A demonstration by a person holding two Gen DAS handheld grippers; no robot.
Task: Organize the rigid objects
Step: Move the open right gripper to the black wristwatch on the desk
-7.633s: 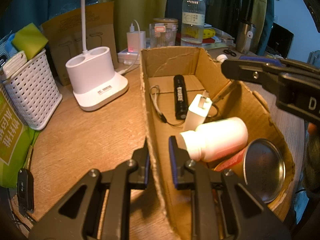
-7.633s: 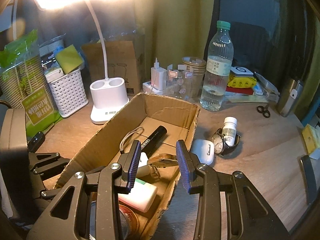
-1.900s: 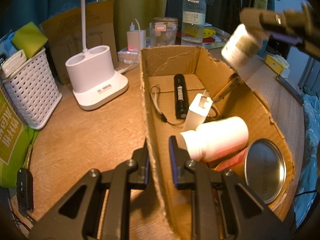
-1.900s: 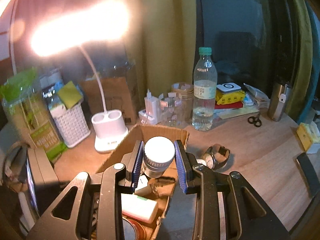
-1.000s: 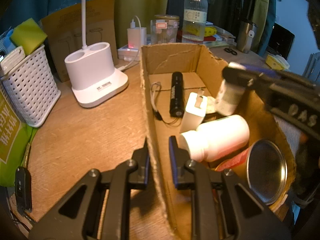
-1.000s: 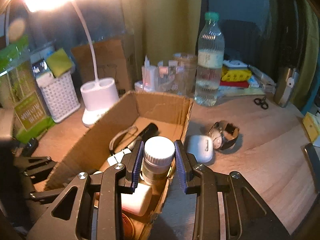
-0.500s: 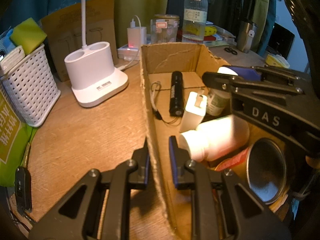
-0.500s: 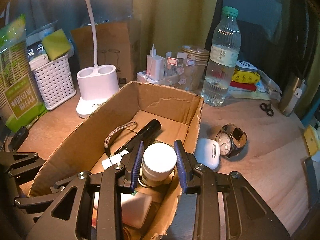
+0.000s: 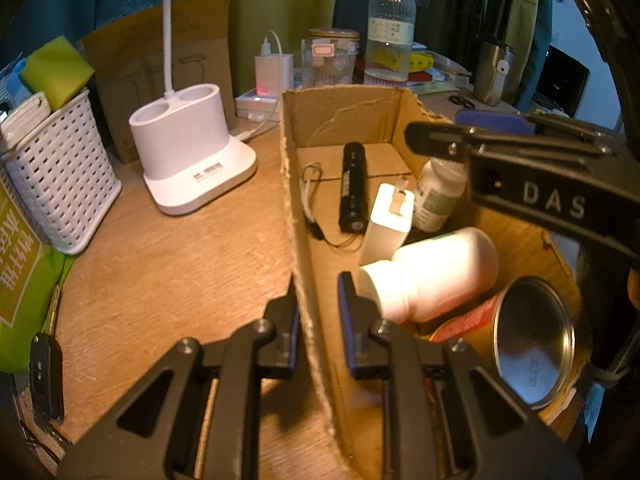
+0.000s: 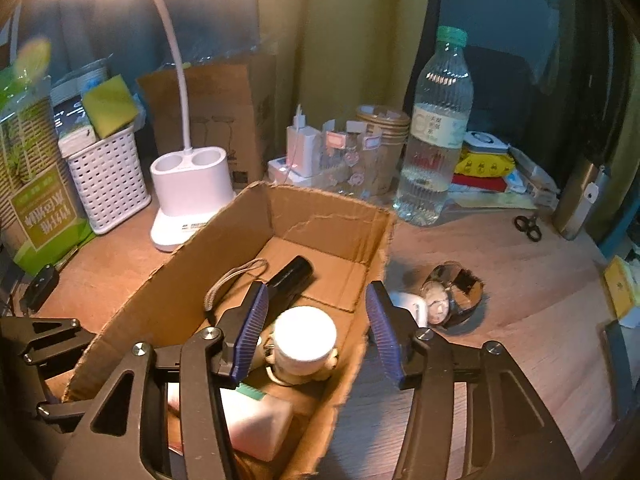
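Observation:
A cardboard box [image 9: 344, 116] [image 10: 320, 212] stands on the wooden table. My left gripper [image 9: 316, 300] is shut on the box's left wall. My right gripper [image 10: 316, 332] is open above a small white-capped pill bottle [image 10: 306, 344] [image 9: 436, 196], which stands upright in the box, free of the pads. The box also holds a black flashlight [image 9: 352, 188], a white charger [image 9: 388, 228], a large white bottle [image 9: 432, 272] lying down and a tin can [image 9: 528, 344]. A wristwatch [image 10: 448, 300] and a white case [image 10: 404, 304] lie on the table right of the box.
A white lamp base [image 9: 188, 160] and white basket [image 9: 56, 172] stand left of the box. A water bottle [image 10: 436, 136], jars [image 10: 360, 152], charger [image 10: 300, 144], scissors [image 10: 528, 226] and a steel flask [image 10: 580, 200] stand behind. A car key [image 9: 46, 372] lies at the table's near-left edge.
My right gripper lowered the small pill bottle into the box and opened, letting it go; it now stands by the charger. My left gripper has kept its grip on the box wall.

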